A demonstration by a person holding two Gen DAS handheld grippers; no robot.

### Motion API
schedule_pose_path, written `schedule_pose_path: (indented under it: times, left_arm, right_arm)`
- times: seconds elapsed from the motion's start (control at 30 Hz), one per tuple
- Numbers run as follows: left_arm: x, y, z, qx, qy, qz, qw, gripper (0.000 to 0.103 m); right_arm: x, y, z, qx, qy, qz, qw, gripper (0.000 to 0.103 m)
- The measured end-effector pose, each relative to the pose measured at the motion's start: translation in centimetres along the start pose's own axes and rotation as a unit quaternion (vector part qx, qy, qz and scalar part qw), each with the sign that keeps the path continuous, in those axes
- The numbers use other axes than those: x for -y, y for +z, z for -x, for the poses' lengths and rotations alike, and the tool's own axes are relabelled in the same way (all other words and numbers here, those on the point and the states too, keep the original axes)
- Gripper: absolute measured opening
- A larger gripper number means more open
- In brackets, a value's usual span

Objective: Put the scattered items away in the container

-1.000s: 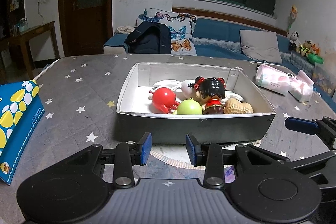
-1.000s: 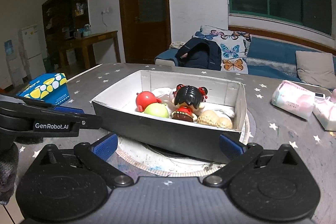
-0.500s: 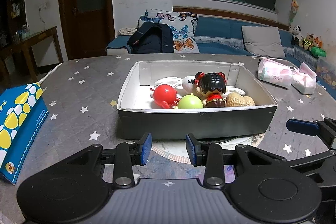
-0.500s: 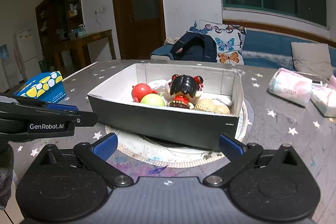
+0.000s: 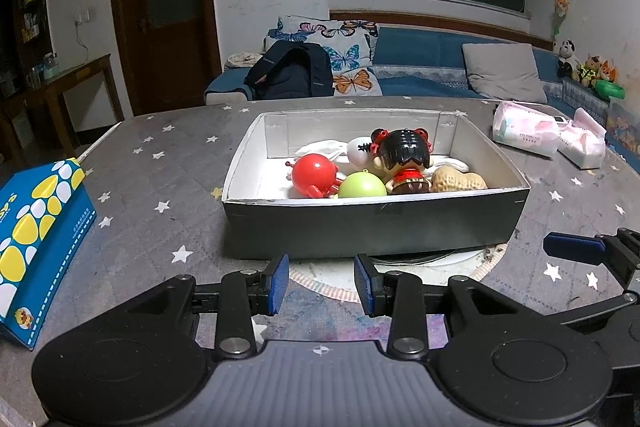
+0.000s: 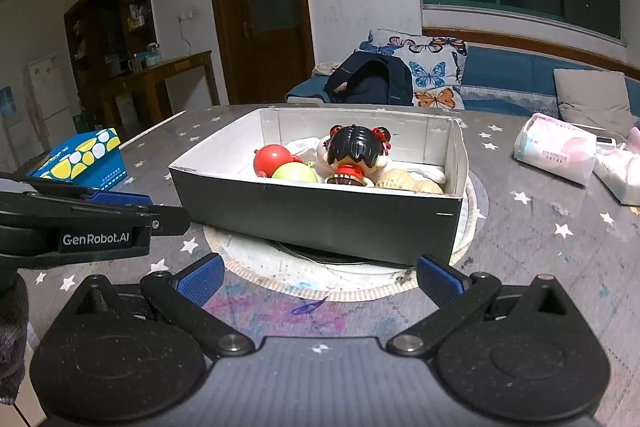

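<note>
A dark box with a white inside stands on the starred grey table. In it are a red ball toy, a green ball, a black-haired doll, a peanut toy and white items behind them. My left gripper is empty, its jaws partly apart, just in front of the box. My right gripper is wide open and empty, also in front of the box.
A blue and yellow tissue box lies at the left. Pink tissue packs lie at the right. A round white mat lies under the box. A sofa with cushions stands behind the table.
Both grippers have drawn back a little from the box and risen slightly. Neither gripper's opening has changed.
</note>
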State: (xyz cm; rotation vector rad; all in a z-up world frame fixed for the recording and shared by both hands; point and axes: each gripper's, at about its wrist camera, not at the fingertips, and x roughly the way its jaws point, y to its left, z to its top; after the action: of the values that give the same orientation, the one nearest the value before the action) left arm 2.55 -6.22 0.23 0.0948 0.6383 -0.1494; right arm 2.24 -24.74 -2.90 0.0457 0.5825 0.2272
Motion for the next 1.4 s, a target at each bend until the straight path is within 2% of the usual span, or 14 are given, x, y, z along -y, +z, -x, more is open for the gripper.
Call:
schedule_pose_path:
  times: [0.83, 1.4]
  left_arm:
    - [1.0, -0.7, -0.3, -0.007, 0.01, -0.017, 0.9998, 0.038]
    - [1.0, -1.3, -0.8, -0.018, 0.015, -0.01, 0.9997, 0.038]
  right_arm:
    - [-0.1, -0.8, -0.3, -0.012, -0.006, -0.011, 1.0, 0.103]
    - [-0.1, -1.3, -0.8, -0.027, -0.016, -0.019, 0.999, 0.103]
